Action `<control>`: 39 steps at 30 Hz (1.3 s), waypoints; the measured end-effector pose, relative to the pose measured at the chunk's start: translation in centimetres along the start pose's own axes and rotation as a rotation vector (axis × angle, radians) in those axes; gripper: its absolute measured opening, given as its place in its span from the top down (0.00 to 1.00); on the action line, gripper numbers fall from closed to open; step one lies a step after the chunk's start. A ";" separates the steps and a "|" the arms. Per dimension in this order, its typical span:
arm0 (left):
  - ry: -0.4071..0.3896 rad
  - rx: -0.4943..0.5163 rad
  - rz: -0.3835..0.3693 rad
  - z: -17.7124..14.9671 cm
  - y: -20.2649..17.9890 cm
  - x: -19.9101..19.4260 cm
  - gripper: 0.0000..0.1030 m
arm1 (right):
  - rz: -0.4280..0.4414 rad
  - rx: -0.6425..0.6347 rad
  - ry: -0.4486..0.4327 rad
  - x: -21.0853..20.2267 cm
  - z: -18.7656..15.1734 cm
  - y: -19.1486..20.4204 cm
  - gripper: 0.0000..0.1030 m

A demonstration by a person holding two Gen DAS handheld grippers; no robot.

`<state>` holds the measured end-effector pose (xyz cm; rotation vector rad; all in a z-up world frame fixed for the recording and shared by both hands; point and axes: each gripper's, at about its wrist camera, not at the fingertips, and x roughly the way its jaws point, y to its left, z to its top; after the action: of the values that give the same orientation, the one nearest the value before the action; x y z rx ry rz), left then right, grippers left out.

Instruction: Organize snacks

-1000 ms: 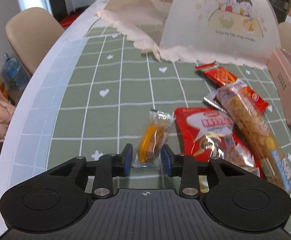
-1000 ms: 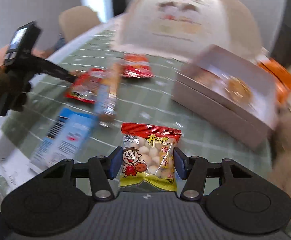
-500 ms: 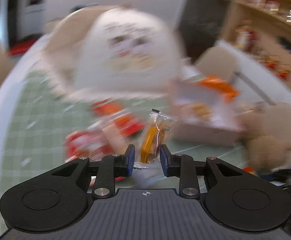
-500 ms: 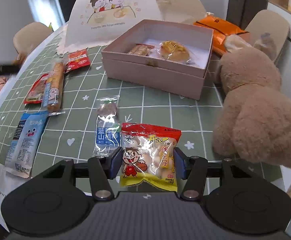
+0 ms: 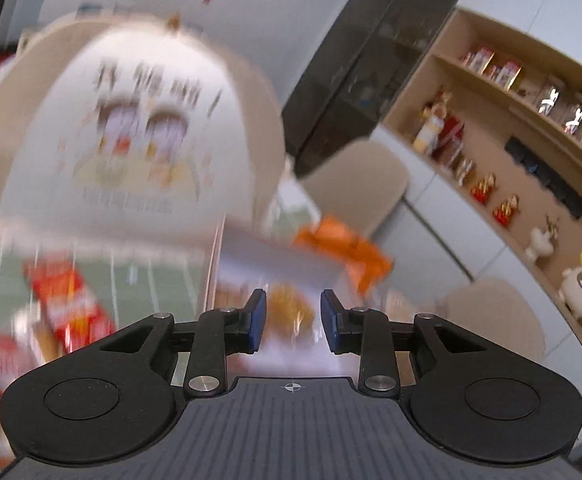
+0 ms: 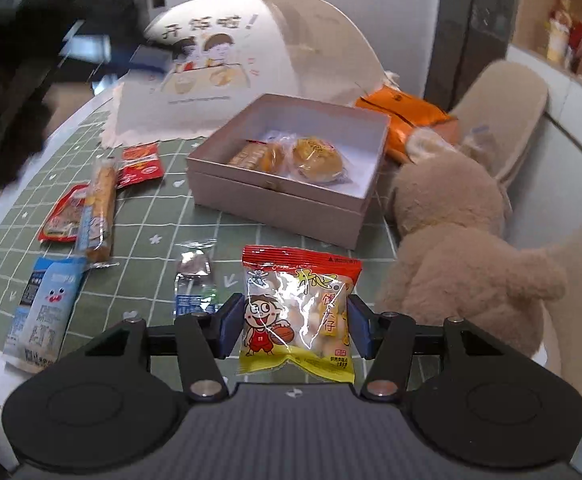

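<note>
Blur smears left view | left gripper [image 5: 293, 322] jaws parted, just widened — nothing between | right gripper [image 6: 294, 327] clamps biscuit bag [image 6: 297, 312]

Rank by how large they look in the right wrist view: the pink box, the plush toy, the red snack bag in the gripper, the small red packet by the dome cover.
1. Plush toy, though nearness enlarges it.
2. Pink box.
3. Red snack bag, enlarged by nearness to the camera.
4. Small red packet.

Right hand-held gripper [image 6: 295, 324] grips snack bag [image 6: 297, 314].
</note>
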<state>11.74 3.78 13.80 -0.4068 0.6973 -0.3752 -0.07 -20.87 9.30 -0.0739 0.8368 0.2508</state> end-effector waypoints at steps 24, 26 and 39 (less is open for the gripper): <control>0.139 -0.045 0.333 -12.6 7.4 -10.2 0.68 | 0.092 -0.148 0.041 7.9 2.5 5.2 0.18; 0.113 -0.080 0.370 -12.6 8.4 -11.3 0.68 | 0.093 -0.173 0.054 8.1 1.6 5.6 0.18; 0.088 -0.179 0.400 -10.8 10.7 -9.9 0.68 | 0.144 -0.189 0.103 8.3 -0.3 8.5 0.18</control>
<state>-0.56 14.96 6.51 -0.4100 0.8808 0.0487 2.90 -11.08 3.23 -0.2049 0.9203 0.4647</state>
